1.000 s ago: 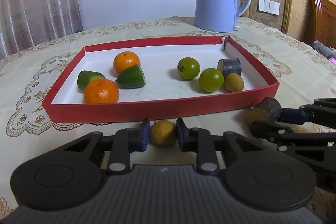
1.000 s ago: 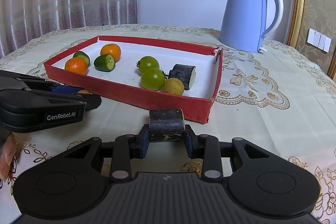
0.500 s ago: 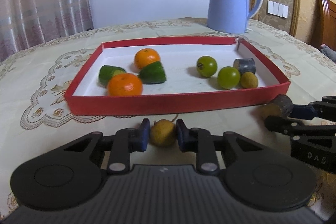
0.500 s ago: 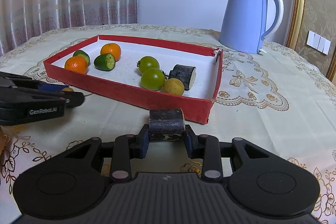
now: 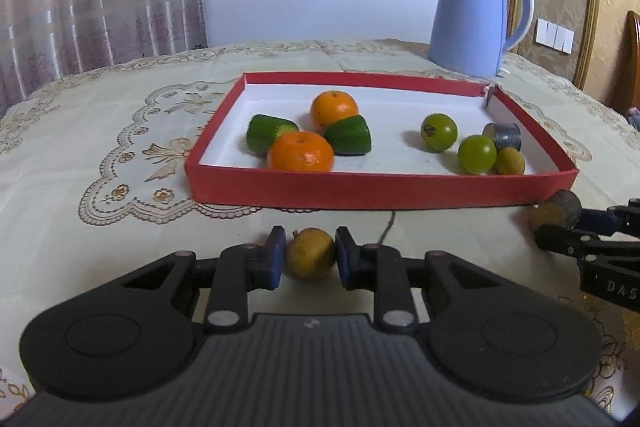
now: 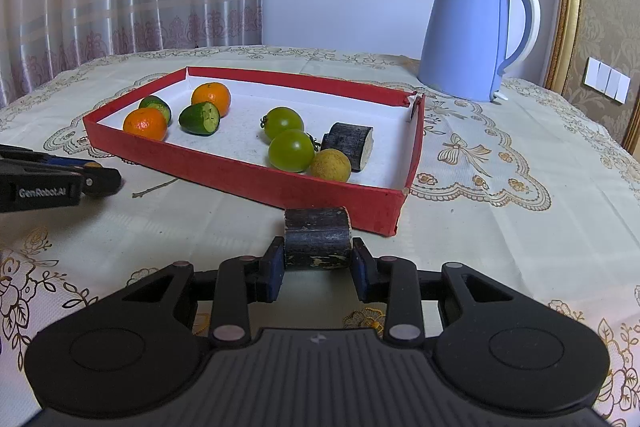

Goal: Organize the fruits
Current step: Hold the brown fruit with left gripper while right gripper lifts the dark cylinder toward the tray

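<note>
A red tray point(image 5: 380, 189) point(image 6: 248, 173) holds two oranges point(image 5: 301, 151), two cucumber pieces point(image 5: 348, 135), two green tomatoes point(image 5: 476, 154), a yellow-brown round fruit point(image 5: 510, 161) and a dark sugarcane piece point(image 6: 348, 143). My left gripper point(image 5: 310, 254) is shut on a small yellow-brown round fruit point(image 5: 310, 253) in front of the tray. My right gripper point(image 6: 318, 259) is shut on a dark sugarcane piece point(image 6: 318, 237) by the tray's near right corner; it also shows in the left wrist view point(image 5: 560, 213).
A blue electric kettle point(image 5: 476, 17) point(image 6: 476, 31) stands behind the tray on the embroidered tablecloth point(image 6: 500, 211). A thin twig point(image 6: 154, 188) lies in front of the tray. A curtain hangs at the back left.
The left gripper has drawn back and to the left with the round fruit, so the tray looks farther and more to the right. The right gripper has hardly moved.
</note>
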Action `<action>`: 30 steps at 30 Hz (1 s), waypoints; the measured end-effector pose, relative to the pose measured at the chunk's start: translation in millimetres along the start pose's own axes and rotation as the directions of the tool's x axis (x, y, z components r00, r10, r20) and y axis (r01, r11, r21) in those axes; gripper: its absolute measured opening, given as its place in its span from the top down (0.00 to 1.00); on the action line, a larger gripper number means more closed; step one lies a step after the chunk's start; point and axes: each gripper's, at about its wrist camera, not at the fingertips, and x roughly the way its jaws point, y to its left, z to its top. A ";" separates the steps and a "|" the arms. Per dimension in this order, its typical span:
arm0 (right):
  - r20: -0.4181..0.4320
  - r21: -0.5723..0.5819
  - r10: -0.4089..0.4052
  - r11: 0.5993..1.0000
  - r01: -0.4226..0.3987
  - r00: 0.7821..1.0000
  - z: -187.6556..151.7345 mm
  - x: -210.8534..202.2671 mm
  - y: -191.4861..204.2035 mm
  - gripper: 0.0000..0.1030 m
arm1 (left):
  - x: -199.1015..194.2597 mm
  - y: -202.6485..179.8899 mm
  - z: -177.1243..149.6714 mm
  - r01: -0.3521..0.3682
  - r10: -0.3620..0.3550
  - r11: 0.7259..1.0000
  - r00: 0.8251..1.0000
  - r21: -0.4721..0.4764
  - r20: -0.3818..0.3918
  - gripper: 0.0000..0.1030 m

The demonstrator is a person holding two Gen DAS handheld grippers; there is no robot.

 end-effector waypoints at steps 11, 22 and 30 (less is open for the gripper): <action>0.001 -0.007 -0.005 1.000 0.005 1.000 -0.1 0.2 0.6 0.68 | -3.9 20.7 -0.3 -0.035 0.035 0.998 0.999 -0.046 0.001 0.77; 0.003 -0.020 -0.014 1.000 0.014 1.000 0.0 0.0 2.1 0.68 | 3.6 21.6 -3.5 -0.026 0.026 0.998 1.000 -0.054 -0.001 0.76; 0.009 -0.028 -0.027 0.999 0.028 1.000 -1.0 -2.5 4.5 0.68 | 4.5 19.6 -3.4 -0.018 0.018 0.999 1.000 -0.047 -0.003 0.75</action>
